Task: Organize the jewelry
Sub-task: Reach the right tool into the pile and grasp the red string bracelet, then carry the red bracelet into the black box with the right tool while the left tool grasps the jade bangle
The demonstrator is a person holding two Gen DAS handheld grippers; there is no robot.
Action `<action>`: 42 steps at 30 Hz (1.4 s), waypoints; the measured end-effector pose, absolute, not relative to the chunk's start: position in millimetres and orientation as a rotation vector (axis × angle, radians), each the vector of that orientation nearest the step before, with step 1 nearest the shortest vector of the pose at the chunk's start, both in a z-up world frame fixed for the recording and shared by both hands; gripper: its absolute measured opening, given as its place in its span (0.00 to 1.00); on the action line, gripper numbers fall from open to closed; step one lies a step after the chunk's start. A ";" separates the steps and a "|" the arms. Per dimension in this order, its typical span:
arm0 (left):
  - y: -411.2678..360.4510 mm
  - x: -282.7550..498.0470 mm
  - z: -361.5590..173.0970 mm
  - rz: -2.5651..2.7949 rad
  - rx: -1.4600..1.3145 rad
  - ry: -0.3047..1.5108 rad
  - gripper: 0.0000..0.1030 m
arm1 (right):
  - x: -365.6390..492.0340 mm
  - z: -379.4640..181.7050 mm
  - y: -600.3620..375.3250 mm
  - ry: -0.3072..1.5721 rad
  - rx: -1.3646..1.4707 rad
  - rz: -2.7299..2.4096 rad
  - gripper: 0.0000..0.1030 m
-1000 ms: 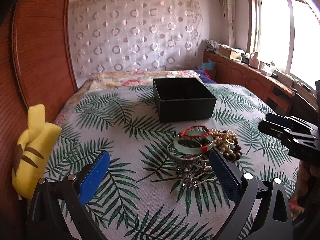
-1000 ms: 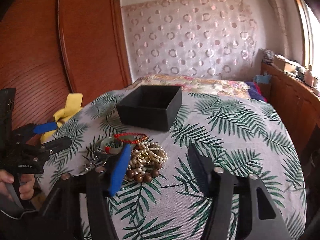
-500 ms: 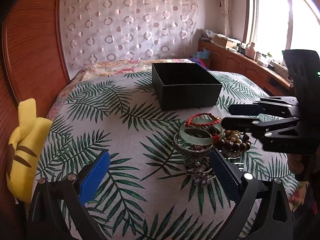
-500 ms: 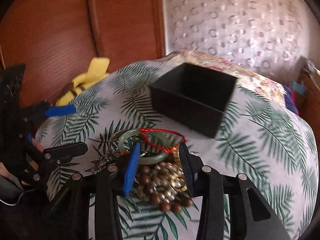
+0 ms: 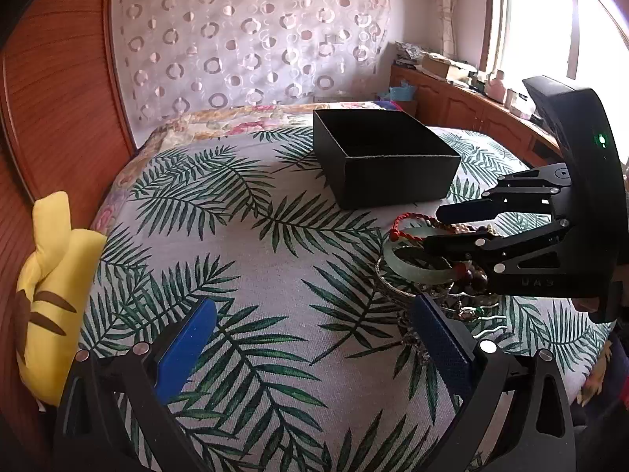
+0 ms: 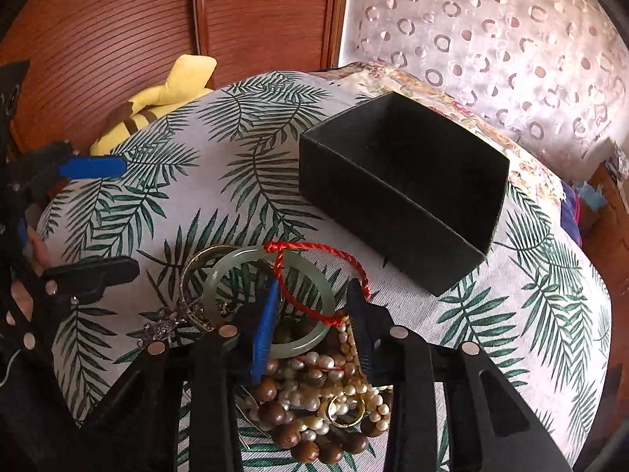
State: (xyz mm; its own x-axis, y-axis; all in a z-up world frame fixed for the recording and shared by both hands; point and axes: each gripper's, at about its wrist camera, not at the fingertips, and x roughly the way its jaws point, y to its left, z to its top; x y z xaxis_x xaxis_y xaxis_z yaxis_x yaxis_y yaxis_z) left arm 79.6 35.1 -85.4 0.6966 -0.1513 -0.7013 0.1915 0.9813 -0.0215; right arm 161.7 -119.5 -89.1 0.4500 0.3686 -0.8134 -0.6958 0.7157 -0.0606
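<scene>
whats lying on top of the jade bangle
A red cord bracelet drapes across the jade bangle. The right gripper straddles the bangle's near rim and hides part of it. Whatever is under that part cannot be seen.

Daylight from window at 1–2 o'clock in left wrist view, blown out there. Bed evenly lit, soft shadows. Heavy fisheye bending and dark vignette at corners. Right wrist view dimmer, warmer; both sharp.
</scene>
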 end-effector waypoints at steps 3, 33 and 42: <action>35.0 82.7 -85.1 -0.196 0.051 0.782 0.93 | 160.9 -87.6 -120.5 0.869 -0.421 0.679 0.04; -38.8 139.4 -105.7 -0.491 0.075 0.925 0.77 | 145.2 -59.0 -209.5 0.742 -0.162 0.599 0.03; -36.6 142.8 -101.3 -0.501 0.106 0.915 0.67 | 145.3 -54.3 -207.0 0.727 -0.157 0.604 0.03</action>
State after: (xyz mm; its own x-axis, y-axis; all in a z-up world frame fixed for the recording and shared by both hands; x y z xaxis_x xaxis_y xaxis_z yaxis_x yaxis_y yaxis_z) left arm 142.8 -36.6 -101.3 0.5041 -0.3700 -0.7804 0.4588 0.8803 -0.1210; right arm 145.3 -207.0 -54.3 0.5862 0.4628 -0.6650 -0.5687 0.8196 0.0692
